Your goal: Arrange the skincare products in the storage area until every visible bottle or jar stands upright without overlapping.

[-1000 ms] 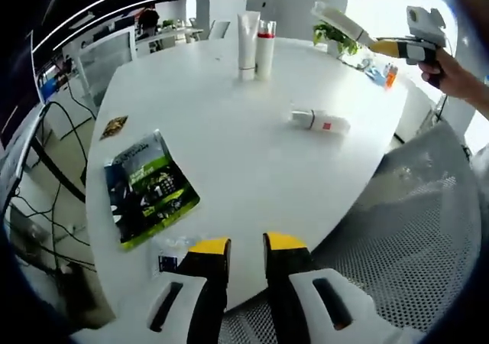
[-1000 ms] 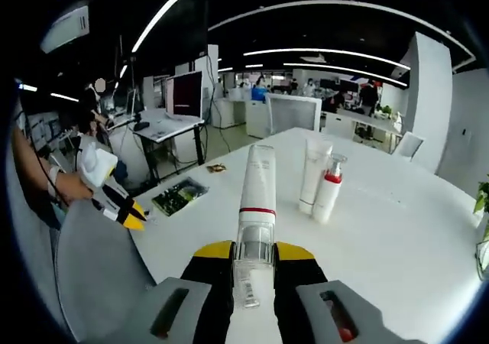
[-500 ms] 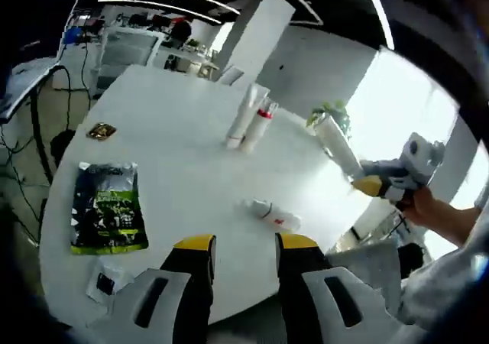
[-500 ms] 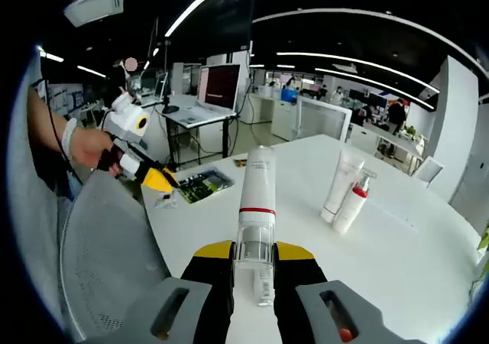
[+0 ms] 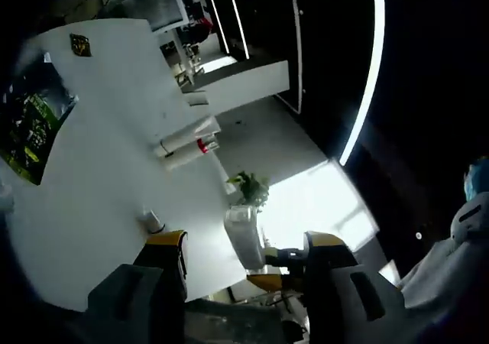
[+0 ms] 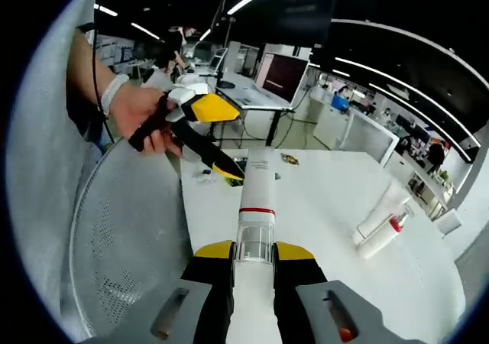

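- A white tube (image 6: pixel 256 206) with a red band is clenched between the fingers of the right gripper (image 6: pixel 253 258), above the white bench (image 6: pixel 321 229).
- The fingers of the left gripper (image 5: pixel 243 246) are spread apart, with nothing between them.
- Two bottles (image 6: pixel 380 220) are seen close together on the bench.
- Another small bottle (image 5: pixel 152 222) is seen on the bench.

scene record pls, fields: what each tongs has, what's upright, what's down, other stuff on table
right tongs: shut on white bottle with red band, held off the table
left tongs: open, tips beside the held bottle's far end
upright pair: white tube and red-collared pump bottle, standing side by side on white table
lying down: small white bottle on its side
other: green packet near the table edge
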### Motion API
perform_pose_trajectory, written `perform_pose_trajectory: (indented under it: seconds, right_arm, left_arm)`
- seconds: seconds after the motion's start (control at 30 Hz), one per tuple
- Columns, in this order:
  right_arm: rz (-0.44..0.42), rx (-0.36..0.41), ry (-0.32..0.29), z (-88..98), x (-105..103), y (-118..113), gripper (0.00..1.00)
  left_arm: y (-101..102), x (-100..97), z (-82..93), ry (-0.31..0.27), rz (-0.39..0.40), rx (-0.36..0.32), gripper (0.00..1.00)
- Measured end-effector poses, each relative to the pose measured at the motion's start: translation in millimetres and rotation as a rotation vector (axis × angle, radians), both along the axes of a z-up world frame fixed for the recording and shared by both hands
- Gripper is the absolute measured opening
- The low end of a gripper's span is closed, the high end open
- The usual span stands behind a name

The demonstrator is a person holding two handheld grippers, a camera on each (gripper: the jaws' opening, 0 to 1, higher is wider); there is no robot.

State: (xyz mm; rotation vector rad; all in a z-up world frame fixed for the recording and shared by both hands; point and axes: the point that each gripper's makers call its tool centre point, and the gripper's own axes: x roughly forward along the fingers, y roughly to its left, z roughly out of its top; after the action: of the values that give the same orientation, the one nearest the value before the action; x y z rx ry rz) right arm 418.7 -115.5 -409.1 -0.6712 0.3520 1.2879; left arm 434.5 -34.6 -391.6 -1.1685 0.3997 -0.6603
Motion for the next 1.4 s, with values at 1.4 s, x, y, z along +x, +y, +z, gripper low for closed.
perform_pose_trajectory:
  seconds: [1.4]
  right_arm:
    - [-0.381, 0.326, 0.768, -25.7, -3.3, 18.4, 0.34]
  left_arm:
    - [10.9, 14.0, -16.0, 0.213, 0.106, -0.257, 0.19]
